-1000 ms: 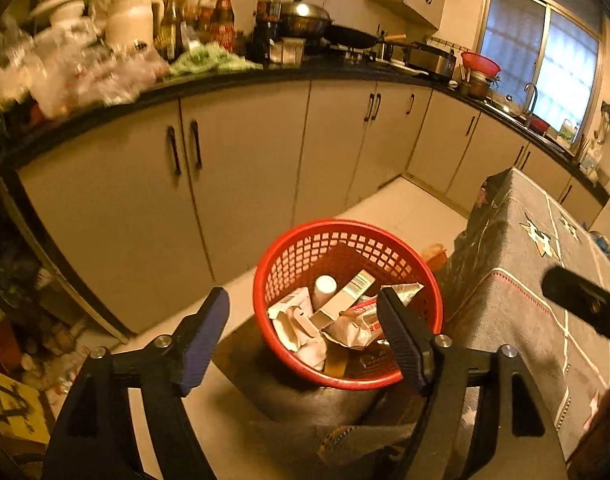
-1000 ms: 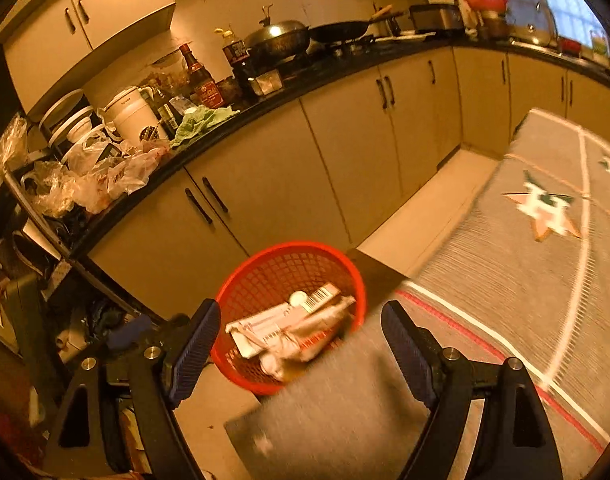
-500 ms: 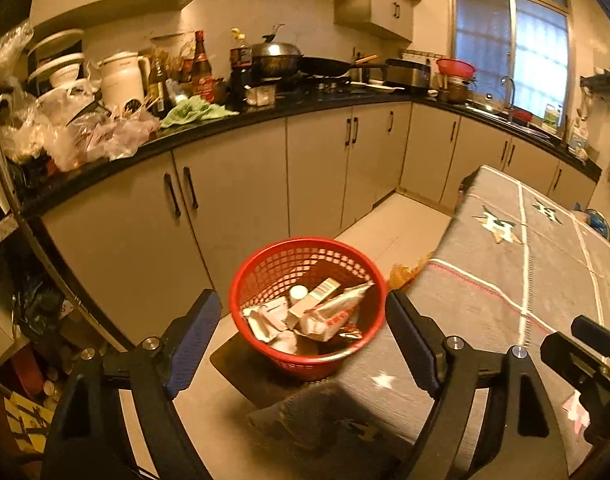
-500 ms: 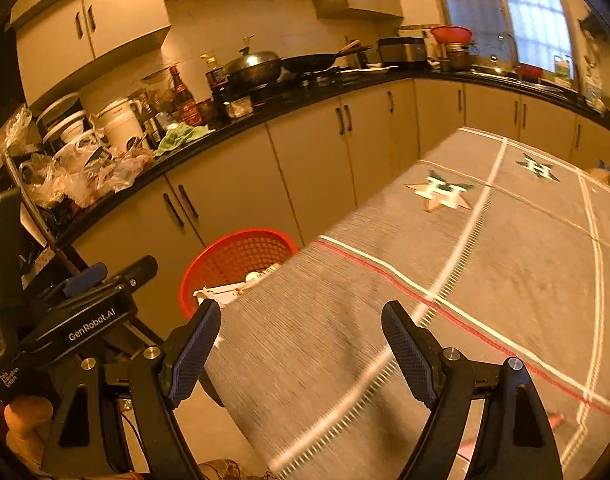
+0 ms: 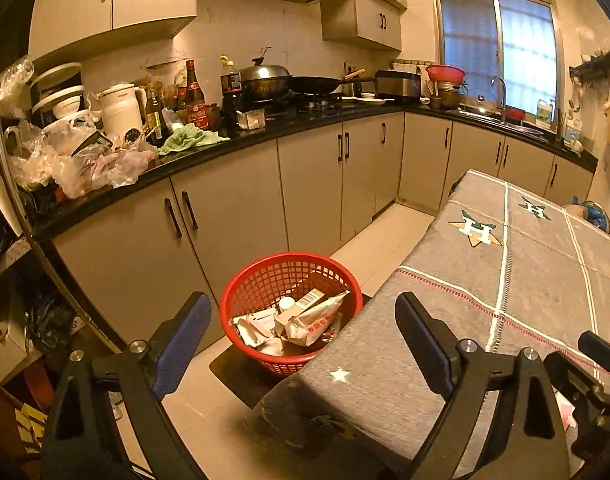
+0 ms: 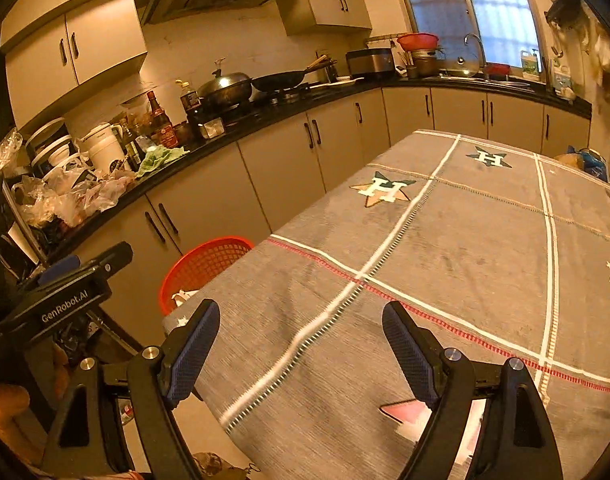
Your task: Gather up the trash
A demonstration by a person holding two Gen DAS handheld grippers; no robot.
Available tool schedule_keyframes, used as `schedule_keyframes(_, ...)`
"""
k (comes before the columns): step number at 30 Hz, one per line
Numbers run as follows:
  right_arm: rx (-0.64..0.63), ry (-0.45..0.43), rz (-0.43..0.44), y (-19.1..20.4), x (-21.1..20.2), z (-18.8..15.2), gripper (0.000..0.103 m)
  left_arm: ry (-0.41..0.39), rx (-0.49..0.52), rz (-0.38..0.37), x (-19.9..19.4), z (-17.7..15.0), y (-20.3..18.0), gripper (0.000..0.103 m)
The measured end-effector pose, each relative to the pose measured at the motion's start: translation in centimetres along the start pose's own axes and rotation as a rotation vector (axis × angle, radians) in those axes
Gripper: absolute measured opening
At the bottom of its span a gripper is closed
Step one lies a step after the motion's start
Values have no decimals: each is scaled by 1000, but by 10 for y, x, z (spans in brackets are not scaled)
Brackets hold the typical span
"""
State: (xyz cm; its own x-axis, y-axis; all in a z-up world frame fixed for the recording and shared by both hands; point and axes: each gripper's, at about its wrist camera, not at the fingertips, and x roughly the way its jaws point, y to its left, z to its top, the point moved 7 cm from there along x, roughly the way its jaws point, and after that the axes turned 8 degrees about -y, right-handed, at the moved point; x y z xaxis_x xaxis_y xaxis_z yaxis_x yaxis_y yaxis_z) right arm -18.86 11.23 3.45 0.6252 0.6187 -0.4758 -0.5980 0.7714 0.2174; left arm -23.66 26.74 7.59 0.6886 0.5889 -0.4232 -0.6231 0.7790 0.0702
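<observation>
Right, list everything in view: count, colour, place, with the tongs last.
red plastic mesh basket: one, red, on the floor beside the table's end
crumpled wrappers and small boxes: several, white and tan, inside the basket
grey cloth-covered table: one, grey with white lines and star marks, at right
pink paper scrap: one, pink, on the table by the right tongs
beige cabinet doors: many, beige, under the black counter
steel wok with lid: one, silver, on the stove
white electric kettle: one, white, left counter
left tongs: one, black and blue, opening, empty
right tongs: one, black and blue, open, empty
</observation>
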Motion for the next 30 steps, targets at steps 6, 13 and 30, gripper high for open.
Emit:
schedule_keyframes(6, -11, -11, -15, -4, -4, -1, 87, 0, 20, -10, 1, -1, -11, 93)
schedule_keyframes(13, -21, 4, -19, -4, 2, -6, 87, 24, 26, -15, 9, -9, -15, 93)
schedule_keyframes(30, -45, 47, -38, 3, 17, -18, 88, 69, -2, -19, 29, -25, -7, 93)
